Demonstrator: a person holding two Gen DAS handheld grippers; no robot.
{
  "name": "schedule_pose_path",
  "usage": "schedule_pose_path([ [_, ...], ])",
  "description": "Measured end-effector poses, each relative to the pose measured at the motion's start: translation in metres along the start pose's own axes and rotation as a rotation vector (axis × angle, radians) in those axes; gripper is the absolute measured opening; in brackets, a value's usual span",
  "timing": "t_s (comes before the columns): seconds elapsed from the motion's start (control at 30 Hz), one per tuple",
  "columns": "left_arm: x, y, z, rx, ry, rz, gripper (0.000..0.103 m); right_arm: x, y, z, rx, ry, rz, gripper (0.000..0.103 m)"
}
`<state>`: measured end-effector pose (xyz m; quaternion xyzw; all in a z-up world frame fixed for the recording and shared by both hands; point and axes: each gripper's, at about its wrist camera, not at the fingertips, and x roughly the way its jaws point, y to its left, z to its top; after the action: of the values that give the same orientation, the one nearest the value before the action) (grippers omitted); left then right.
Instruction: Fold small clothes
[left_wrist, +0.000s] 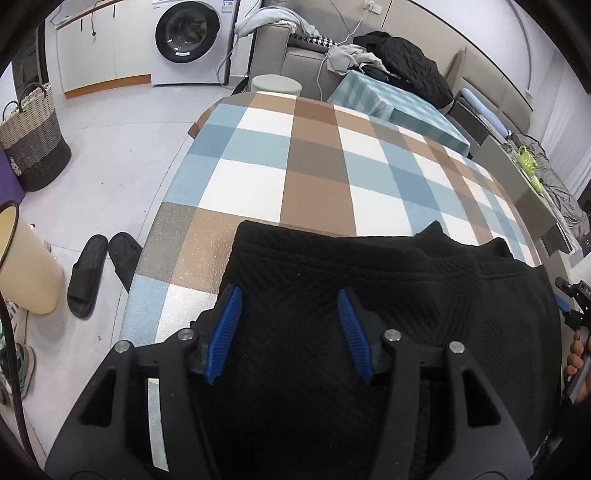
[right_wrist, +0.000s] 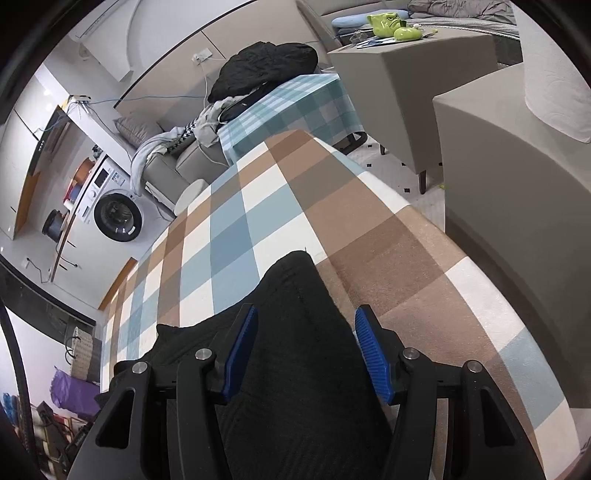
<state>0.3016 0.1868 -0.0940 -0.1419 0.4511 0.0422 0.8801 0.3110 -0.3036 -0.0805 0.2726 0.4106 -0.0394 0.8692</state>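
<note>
A black textured knit garment (left_wrist: 369, 280) lies on the checked tablecloth (left_wrist: 295, 147) at the near edge, partly folded with a doubled layer across its middle. My left gripper (left_wrist: 290, 299) is open, its blue pads spread over the garment's left part. In the right wrist view the same garment (right_wrist: 295, 295) shows as a narrow end pointing away over the cloth (right_wrist: 258, 206). My right gripper (right_wrist: 304, 321) is open, its pads on either side of that end. The right gripper and a hand show at the right edge of the left wrist view (left_wrist: 574, 306).
A washing machine (left_wrist: 188, 37) and woven basket (left_wrist: 33, 136) stand at the far left. Black slippers (left_wrist: 92, 273) and a cream bin (left_wrist: 26, 266) are on the floor by the table. A second checked table (left_wrist: 399, 103), sofa with dark clothes (left_wrist: 406, 55), grey furniture (right_wrist: 517, 184).
</note>
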Motion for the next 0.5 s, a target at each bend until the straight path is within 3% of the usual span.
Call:
schedule_pose_path([
  [0.13,0.002,0.0,0.002,-0.002,-0.001,-0.006,0.05,0.002,-0.006,-0.001,0.025,0.013,0.007,0.057],
  [0.2,0.002,0.001,0.002,-0.005,-0.009,-0.015,0.025,0.002,-0.007,-0.001,0.025,0.016,0.011,0.057],
  [0.23,0.003,0.002,0.002,-0.008,-0.007,-0.014,0.005,0.003,-0.008,-0.002,0.023,0.021,0.012,0.057],
  [0.27,0.004,0.003,0.002,-0.011,-0.006,-0.018,0.0,0.003,-0.009,-0.002,0.02,0.025,0.014,0.057],
  [0.5,-0.026,0.006,-0.003,0.009,-0.102,0.004,0.0,0.003,-0.013,-0.003,0.038,0.025,0.019,0.057],
])
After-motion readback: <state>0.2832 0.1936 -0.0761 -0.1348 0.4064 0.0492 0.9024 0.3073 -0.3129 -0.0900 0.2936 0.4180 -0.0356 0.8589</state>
